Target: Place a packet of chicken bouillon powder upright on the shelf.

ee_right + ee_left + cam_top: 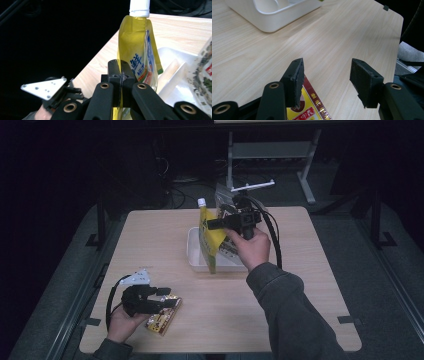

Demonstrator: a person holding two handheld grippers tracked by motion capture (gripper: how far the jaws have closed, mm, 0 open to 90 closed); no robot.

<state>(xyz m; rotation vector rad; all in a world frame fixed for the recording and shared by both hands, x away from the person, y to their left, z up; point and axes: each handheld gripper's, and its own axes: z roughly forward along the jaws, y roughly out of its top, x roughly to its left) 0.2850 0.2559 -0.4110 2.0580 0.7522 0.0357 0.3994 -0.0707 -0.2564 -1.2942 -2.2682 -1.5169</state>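
Yellow pouch [136,50] pinched in right gripper [122,75] above white tray [192,255].

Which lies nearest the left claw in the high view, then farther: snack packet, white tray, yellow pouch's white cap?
1. Snack packet: right under the left claw, near table edge.
2. White tray: mid-table, up and right.
3. White cap: pouch top, far side.
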